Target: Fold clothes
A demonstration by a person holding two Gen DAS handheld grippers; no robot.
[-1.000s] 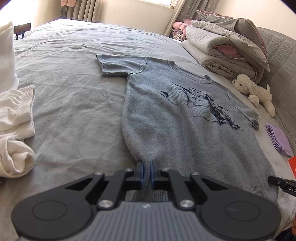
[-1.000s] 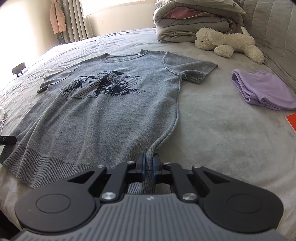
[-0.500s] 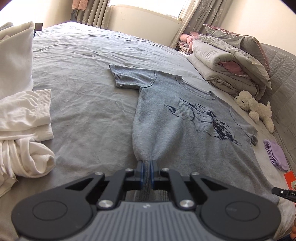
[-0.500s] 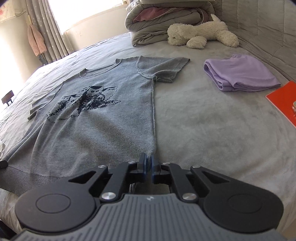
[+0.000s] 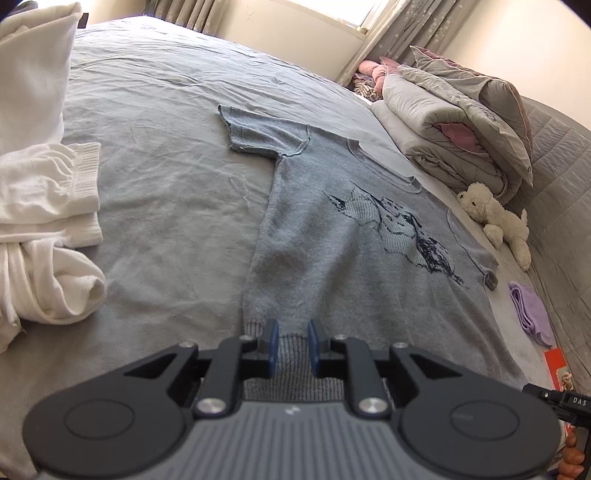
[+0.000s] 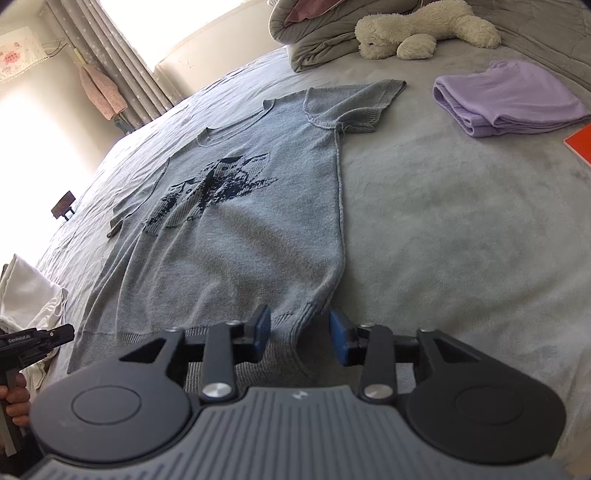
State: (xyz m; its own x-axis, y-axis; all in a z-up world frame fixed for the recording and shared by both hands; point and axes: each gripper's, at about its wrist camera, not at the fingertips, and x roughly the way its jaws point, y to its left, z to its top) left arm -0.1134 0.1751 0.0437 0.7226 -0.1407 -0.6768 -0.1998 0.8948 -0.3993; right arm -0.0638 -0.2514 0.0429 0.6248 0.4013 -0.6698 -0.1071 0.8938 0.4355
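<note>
1. The grey knit T-shirt (image 5: 332, 258) lies spread flat, face up, on the grey bedspread (image 5: 166, 184), its dark printed motif (image 6: 210, 192) showing and its ribbed hem at the near edge of the bed.
2. Left gripper (image 5: 291, 343) sits at the near left corner of the hem. Its jaws have just been opening; the blue pads (image 5: 273, 343) stand apart with the ribbing lying loose between them, not pinched. Released.
3. Right gripper (image 6: 300, 334) is over at the near right corner of the hem. Its jaws have just been opening too, and wider; a small ridge of hem rises between the pads without either pad pressing on it. Let go as well.
4. The shirt's body runs straight away from both tools, the neck at the far end, one short sleeve (image 5: 258, 129) out to the left, the other (image 6: 365, 107) to the right.
5. To the left of the shirt, a heap of white clothes (image 5: 48, 221) rests on the bedspread, well apart from it.
6. To the right, a folded lilac garment (image 6: 509, 99) lies beside the right sleeve, not touching, with an orange card (image 6: 580, 144) just nearer.
7. Far right: a cream plush dog (image 6: 417, 29) against a folded grey duvet (image 5: 454, 129).
</note>
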